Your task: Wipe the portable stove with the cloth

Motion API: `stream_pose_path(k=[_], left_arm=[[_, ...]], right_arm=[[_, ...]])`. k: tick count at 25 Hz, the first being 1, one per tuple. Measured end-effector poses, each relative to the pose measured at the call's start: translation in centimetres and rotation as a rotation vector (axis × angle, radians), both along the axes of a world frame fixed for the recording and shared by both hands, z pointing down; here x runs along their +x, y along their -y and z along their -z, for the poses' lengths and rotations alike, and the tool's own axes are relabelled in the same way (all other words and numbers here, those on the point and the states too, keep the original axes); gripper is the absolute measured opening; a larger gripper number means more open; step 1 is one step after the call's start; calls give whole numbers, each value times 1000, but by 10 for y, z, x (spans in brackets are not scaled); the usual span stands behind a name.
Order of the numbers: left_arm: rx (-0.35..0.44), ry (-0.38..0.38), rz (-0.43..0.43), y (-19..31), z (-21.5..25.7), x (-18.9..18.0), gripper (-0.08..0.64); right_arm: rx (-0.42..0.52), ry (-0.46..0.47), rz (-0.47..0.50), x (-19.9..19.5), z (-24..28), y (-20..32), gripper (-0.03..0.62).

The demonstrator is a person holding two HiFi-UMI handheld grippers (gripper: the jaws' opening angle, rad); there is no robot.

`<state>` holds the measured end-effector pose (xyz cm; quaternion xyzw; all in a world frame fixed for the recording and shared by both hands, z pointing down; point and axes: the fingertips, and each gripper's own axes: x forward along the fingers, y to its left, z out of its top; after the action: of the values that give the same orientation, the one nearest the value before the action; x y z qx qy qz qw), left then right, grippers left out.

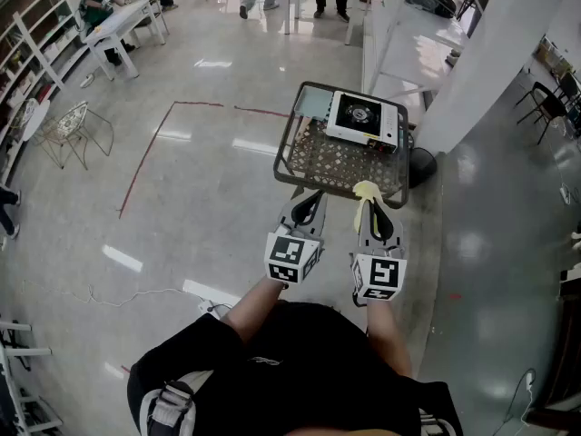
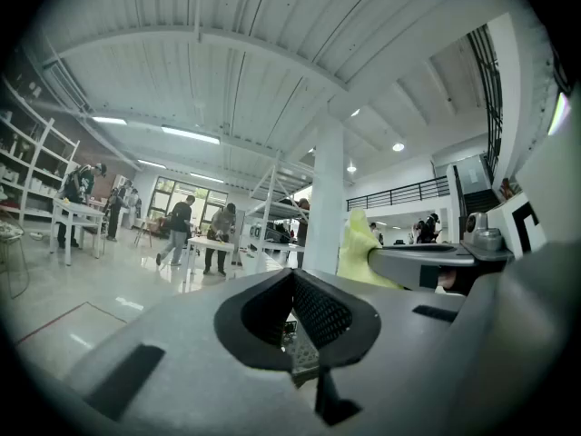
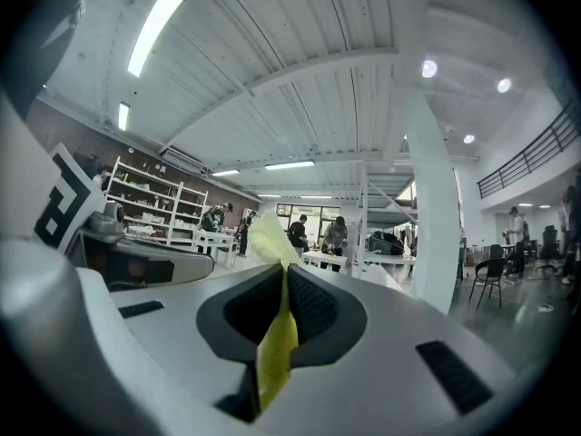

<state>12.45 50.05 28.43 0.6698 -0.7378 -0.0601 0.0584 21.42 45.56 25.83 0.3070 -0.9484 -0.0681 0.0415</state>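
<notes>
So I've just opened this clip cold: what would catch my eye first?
The yellow cloth pinched in the shut right gripper, held level near the front edge of a mesh-top table. The white stove sits on the table's far side. The left gripper, beside the right, is shut and empty.

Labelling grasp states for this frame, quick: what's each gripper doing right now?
Left gripper: closed, nothing between its jaws.
Right gripper: closed on the yellow cloth.
</notes>
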Motion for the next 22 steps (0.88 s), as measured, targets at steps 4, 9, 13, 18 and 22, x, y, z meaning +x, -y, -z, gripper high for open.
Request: stream_pose_path(k=[4, 9, 13, 18, 22], left_arm=[[-2, -4, 0, -4, -8, -20, 17], [-19, -19, -15, -14, -16, -39, 17], [-43, -29, -54, -29, -28, -45, 17], [-87, -48, -80, -44, -50, -61, 17], [-157, -98, -124, -48, -75, -59, 17]], right_arm=[[9, -11, 6, -20, -6, -4, 18], [-5, -27, -5, -40, -14, -13, 18], [-12, -72, -36, -49, -32, -27, 18], [-10, -129, -66, -60, -45, -41, 18], [-58, -176, -70, -60, -61, -47, 18]])
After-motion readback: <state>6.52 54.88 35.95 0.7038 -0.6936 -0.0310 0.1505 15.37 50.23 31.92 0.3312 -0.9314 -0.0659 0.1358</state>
